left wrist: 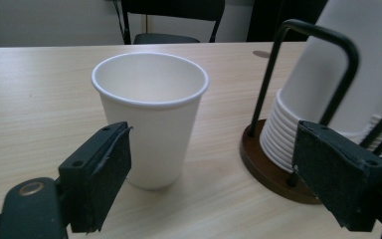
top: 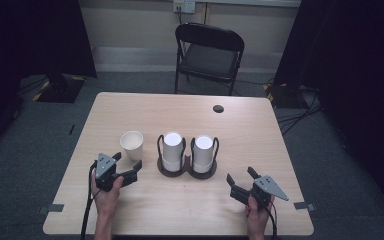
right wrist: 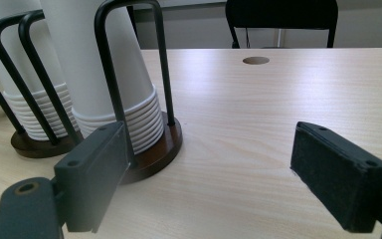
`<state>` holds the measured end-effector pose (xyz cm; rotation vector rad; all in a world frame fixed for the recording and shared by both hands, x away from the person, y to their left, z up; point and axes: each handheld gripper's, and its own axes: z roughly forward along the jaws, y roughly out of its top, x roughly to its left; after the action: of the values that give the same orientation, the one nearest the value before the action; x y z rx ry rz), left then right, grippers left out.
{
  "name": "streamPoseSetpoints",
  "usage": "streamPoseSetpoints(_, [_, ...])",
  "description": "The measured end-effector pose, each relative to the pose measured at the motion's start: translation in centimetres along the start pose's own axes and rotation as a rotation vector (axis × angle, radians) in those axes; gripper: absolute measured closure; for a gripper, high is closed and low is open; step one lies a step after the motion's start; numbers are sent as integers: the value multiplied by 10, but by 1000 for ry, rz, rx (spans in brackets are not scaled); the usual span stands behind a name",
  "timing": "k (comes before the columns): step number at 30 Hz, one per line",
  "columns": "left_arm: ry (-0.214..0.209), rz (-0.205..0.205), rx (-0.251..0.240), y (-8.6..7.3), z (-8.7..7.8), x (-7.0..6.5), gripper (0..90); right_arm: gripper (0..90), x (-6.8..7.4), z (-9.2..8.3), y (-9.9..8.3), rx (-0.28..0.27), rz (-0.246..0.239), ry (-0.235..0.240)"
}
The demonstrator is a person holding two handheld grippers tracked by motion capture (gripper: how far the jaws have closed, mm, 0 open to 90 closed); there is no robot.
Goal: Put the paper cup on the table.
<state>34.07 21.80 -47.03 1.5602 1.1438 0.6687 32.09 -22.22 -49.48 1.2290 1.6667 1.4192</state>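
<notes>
A single white paper cup (top: 131,144) stands upright and mouth-up on the wooden table (top: 240,135), left of a dark two-ring cup holder (top: 187,169) that carries two upside-down stacks of white cups (top: 172,150) (top: 203,152). My left gripper (top: 128,167) is open just in front of the lone cup (left wrist: 150,114), its jaws wide apart, the cup near the left jaw and not touched. At the front right my right gripper (top: 240,178) is open and holds nothing. The cup stack (right wrist: 112,79) and holder base (right wrist: 154,149) lie ahead of its left jaw.
A black folding chair (top: 208,54) stands beyond the table's far edge. A round cable hole (top: 218,108) sits near the far right of the tabletop. Dark curtains hang at both sides. Tape marks lie on the carpet by the front corners.
</notes>
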Motion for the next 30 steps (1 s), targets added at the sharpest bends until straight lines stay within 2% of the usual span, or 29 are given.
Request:
streamPoseSetpoints(2, [12,-1,16,-4,-2,-6,157,141,0,0,0,1,0,1])
streamPoseSetpoints(6, [-18,-18,11,-11,-7,-17,161,141,0,0,0,1,-1,1])
streamPoseSetpoints(11, [-25,16,6,-15,-13,-32,162,141,0,0,0,1,-1,2])
streamPoseSetpoints(14, [-21,58,-15,-20,-17,-43,162,141,0,0,0,2,-1,0])
streamPoseSetpoints(16, [-30,84,-11,-24,-17,-48,159,141,0,0,0,3,-1,0])
streamPoseSetpoints(22, [-43,93,12,-34,-12,-58,158,142,0,1,0,7,-2,3])
streamPoseSetpoints(26, [-60,92,0,-38,-11,-62,158,137,0,0,0,1,7,-20])
streamPoseSetpoints(30, [-75,111,-21,-39,-11,-64,156,138,-1,1,0,2,11,-16])
